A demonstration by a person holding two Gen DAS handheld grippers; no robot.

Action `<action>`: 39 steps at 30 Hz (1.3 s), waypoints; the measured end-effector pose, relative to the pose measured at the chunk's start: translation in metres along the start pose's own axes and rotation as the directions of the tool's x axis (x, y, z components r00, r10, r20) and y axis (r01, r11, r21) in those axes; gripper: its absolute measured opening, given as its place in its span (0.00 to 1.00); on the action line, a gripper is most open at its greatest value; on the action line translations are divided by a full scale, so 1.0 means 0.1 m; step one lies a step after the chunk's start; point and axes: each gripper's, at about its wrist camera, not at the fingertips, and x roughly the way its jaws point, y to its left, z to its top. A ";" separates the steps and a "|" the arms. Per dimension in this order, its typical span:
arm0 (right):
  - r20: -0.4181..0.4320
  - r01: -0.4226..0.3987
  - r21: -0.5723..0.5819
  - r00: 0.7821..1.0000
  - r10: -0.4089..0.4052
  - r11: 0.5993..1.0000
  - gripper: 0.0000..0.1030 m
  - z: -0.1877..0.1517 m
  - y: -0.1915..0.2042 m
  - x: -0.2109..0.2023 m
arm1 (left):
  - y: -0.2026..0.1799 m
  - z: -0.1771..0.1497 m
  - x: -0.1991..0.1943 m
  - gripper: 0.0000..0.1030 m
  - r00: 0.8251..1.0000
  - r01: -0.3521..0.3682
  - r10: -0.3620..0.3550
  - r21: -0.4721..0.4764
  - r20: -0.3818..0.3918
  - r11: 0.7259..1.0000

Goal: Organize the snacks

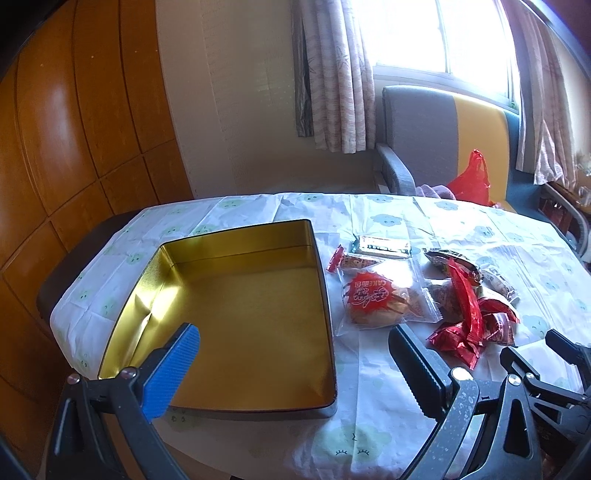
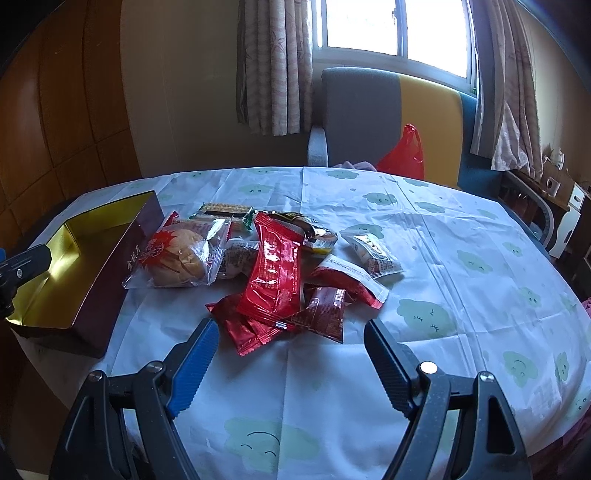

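On the cloud-print tablecloth (image 2: 424,236) the snacks (image 2: 280,273) lie heaped just right of the empty gold tin (image 1: 236,295) — nothing packed yet, both the left gripper (image 1: 291,354) and right gripper (image 2: 291,343) spread wide and empty — so the next move is probably closing on the nearest red packet (image 2: 273,273).

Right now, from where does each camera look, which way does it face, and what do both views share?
Left wrist: sits on the left tool, looks forward and down over the empty gold tin; its two open fingers show, and part of the right tool at lower right.
Right wrist: sits on the right tool, looks down at the snack pile; its open fingers show, and the left tool's tip at the left edge.
Shared: tin, snacks, tablecloth, chair, window.
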 end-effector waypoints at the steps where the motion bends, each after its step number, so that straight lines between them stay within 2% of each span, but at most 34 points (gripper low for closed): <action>1: -0.003 0.000 0.001 1.000 0.000 1.000 0.80 -0.01 -0.01 0.01 | -0.01 0.00 0.00 1.00 1.000 0.002 -0.002 0.003 -0.001 1.000; 6: -0.027 0.010 0.005 1.000 -0.010 1.000 0.80 -0.04 -0.05 0.06 | -0.07 0.00 0.01 1.00 1.000 0.026 -0.026 0.022 -0.008 0.999; 9: -0.050 0.018 0.011 0.999 -0.018 1.000 0.80 -0.06 -0.08 0.11 | -0.10 0.00 0.01 1.00 0.995 0.094 -0.093 0.021 -0.017 0.995; 12: -0.088 0.027 0.013 0.996 -0.026 1.000 0.80 -0.10 -0.12 0.18 | -0.09 0.01 0.04 1.00 0.974 0.222 -0.223 -0.026 -0.045 0.975; 16: -0.132 0.026 0.011 0.991 -0.025 1.000 0.80 -0.17 -0.16 0.27 | -0.16 0.06 0.15 0.99 0.963 0.253 -0.251 0.010 -0.099 0.967; 18: -0.150 0.018 0.015 0.989 -0.016 1.000 0.80 -0.21 -0.18 0.31 | -0.19 0.13 0.22 0.93 0.954 0.279 -0.270 0.060 -0.129 0.958; 20: -0.162 0.008 0.018 0.987 -0.004 1.000 0.80 -0.23 -0.19 0.34 | -0.22 0.21 0.29 0.80 0.948 0.297 -0.277 0.126 -0.154 0.946; 22: -0.169 -0.009 0.024 0.985 0.013 1.000 0.80 -0.25 -0.21 0.37 | -0.25 0.28 0.37 0.80 0.926 0.362 -0.323 0.210 -0.197 0.908; 23: -0.173 -0.018 0.026 0.985 0.023 0.999 0.80 -0.26 -0.21 0.38 | -0.28 0.32 0.40 0.80 0.920 0.378 -0.331 0.259 -0.210 0.889; 25: -0.184 -0.030 0.027 0.982 0.034 0.999 0.80 -0.29 -0.21 0.41 | -0.40 0.36 0.48 0.80 0.909 0.411 -0.340 0.386 -0.240 0.826; 26: -0.192 -0.033 0.030 0.981 0.038 0.999 0.80 -0.29 -0.21 0.43 | -0.46 0.37 0.50 0.84 0.905 0.423 -0.344 0.445 -0.250 0.789; 28: -0.204 -0.043 0.036 0.978 0.050 0.998 0.80 -0.31 -0.22 0.46 | -0.62 0.37 0.62 0.96 0.905 0.424 -0.318 0.578 -0.281 0.697; 29: -0.210 -0.045 0.036 0.976 0.052 0.998 0.80 -0.32 -0.23 0.48 | -0.71 0.37 0.71 0.97 0.914 0.405 -0.293 0.649 -0.281 0.644; 30: -0.215 -0.048 0.039 0.975 0.055 0.998 0.80 -0.32 -0.23 0.49 | -0.77 0.36 0.76 0.97 0.918 0.396 -0.278 0.683 -0.282 0.614; 31: -0.218 -0.052 0.042 0.974 0.060 0.998 0.80 -0.33 -0.24 0.50 | -0.84 0.36 0.86 0.98 0.914 0.405 -0.268 0.717 -0.304 0.568; 32: -0.214 -0.054 0.039 0.975 0.062 0.998 0.80 -0.33 -0.25 0.50 | -0.87 0.36 0.93 0.98 0.910 0.413 -0.263 0.732 -0.320 0.542; 33: -0.214 -0.058 0.035 0.975 0.064 0.998 0.80 -0.33 -0.25 0.51 | -0.91 0.36 1.02 0.98 0.909 0.417 -0.254 0.743 -0.331 0.523; 35: -0.213 -0.067 0.026 0.974 0.071 0.997 0.80 -0.33 -0.25 0.52 | -0.97 0.35 1.24 0.98 0.890 0.455 -0.241 0.744 -0.387 0.489; 37: -0.213 -0.075 0.017 0.974 0.077 0.997 0.80 -0.33 -0.25 0.52 | -1.01 0.34 1.42 0.98 0.890 0.455 -0.221 0.744 -0.399 0.489; 39: -0.215 -0.083 0.005 0.973 0.082 0.997 0.80 -0.33 -0.25 0.52 | -1.04 0.33 1.59 0.94 0.877 0.477 -0.214 0.722 -0.431 0.501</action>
